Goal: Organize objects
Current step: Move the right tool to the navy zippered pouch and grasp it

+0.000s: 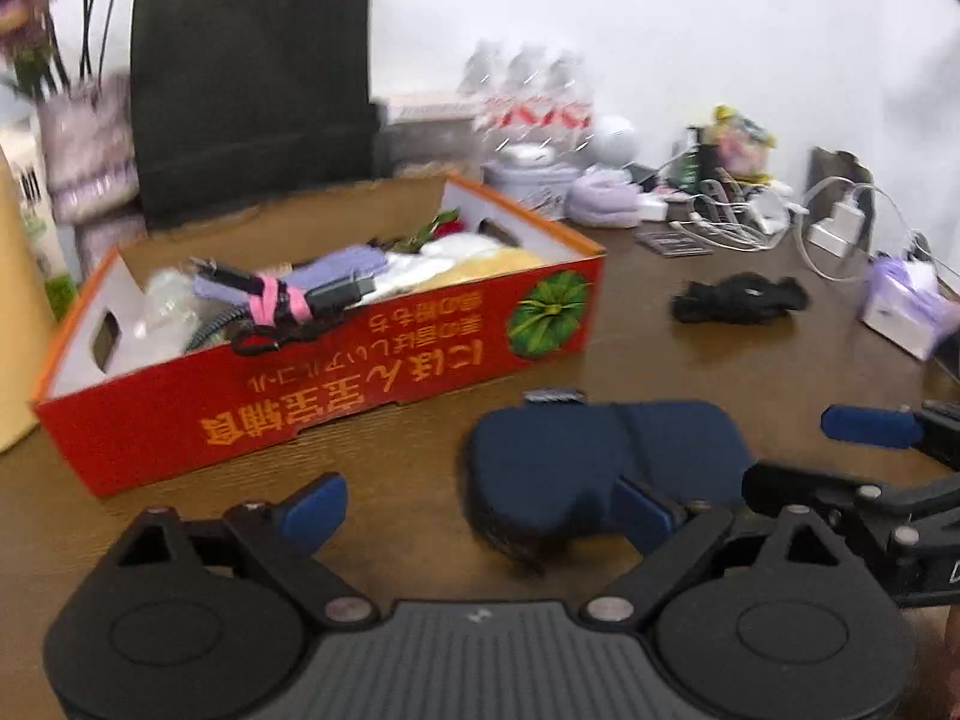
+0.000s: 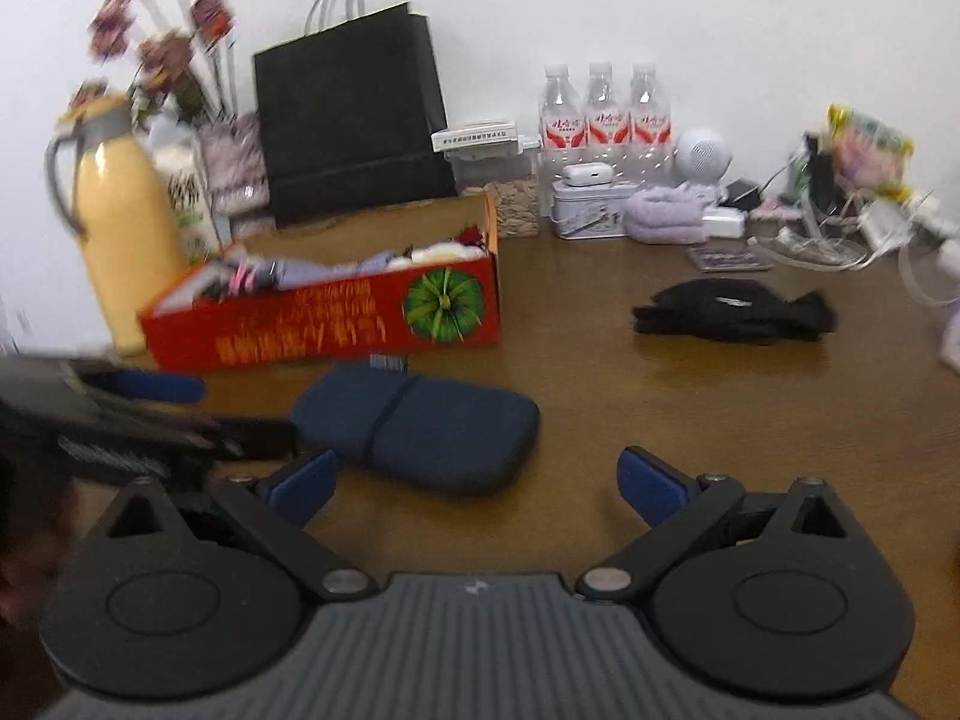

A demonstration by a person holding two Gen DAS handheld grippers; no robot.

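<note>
A navy soft pouch lies flat on the brown table, just in front of a red cardboard box. The box holds a black hair tool with a pink band, purple cloth and pale items. My left gripper is open at the pouch's near edge, its right pad overlapping that edge in view. My right gripper is open too, with the pouch just ahead of its left pad and nothing gripped. One blue pad of the left gripper shows at the left of the right wrist view.
A black glove-like bundle lies to the right. Along the wall stand a yellow thermos, a black paper bag, three water bottles, a tin, a purple cloth roll and tangled cables.
</note>
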